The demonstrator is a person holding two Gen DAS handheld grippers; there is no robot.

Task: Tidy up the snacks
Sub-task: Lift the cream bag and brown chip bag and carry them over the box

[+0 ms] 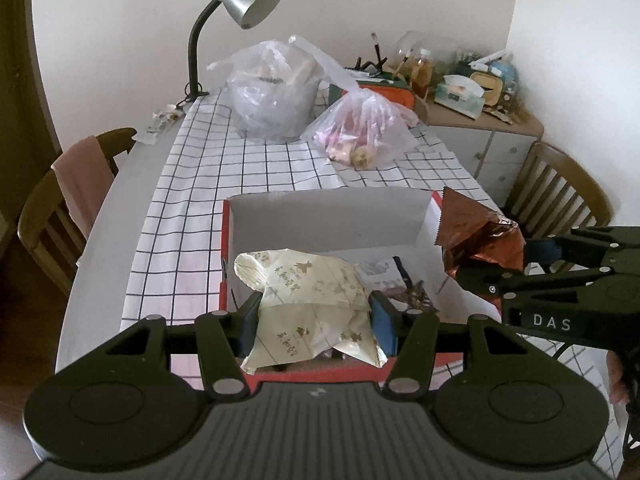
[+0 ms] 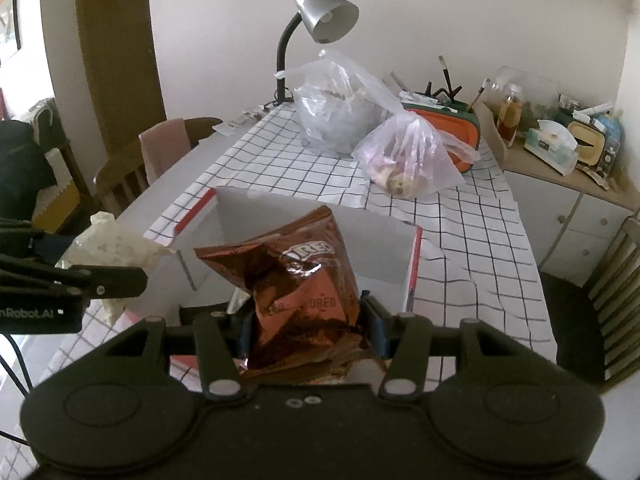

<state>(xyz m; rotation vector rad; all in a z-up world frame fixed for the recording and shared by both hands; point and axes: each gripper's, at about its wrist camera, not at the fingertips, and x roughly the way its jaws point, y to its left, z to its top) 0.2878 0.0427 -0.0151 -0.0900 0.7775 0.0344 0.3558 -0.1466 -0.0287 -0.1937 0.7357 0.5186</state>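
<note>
A checked cloth covers the worktop (image 1: 192, 184). Ahead of both tools sits the red-edged box (image 1: 328, 216), its floor mostly hidden. The left tool (image 1: 316, 320) is clamped on a cream wrapped snack (image 1: 312, 292) (print unreadable); the right tool (image 2: 306, 326) is clamped on a crumpled brown Oreo bag (image 2: 296, 276), its bottom cut off.

A silver gooseneck lamp (image 1: 240, 0) stands at the desk's (image 1: 132, 168) far corner, on the bare top beside a checked tablecloth (image 1: 200, 184). A pink towel (image 1: 82, 184) drapes a wooden chair (image 1: 48, 216). A cluttered cabinet (image 2: 568, 208) stands against the wall.
</note>
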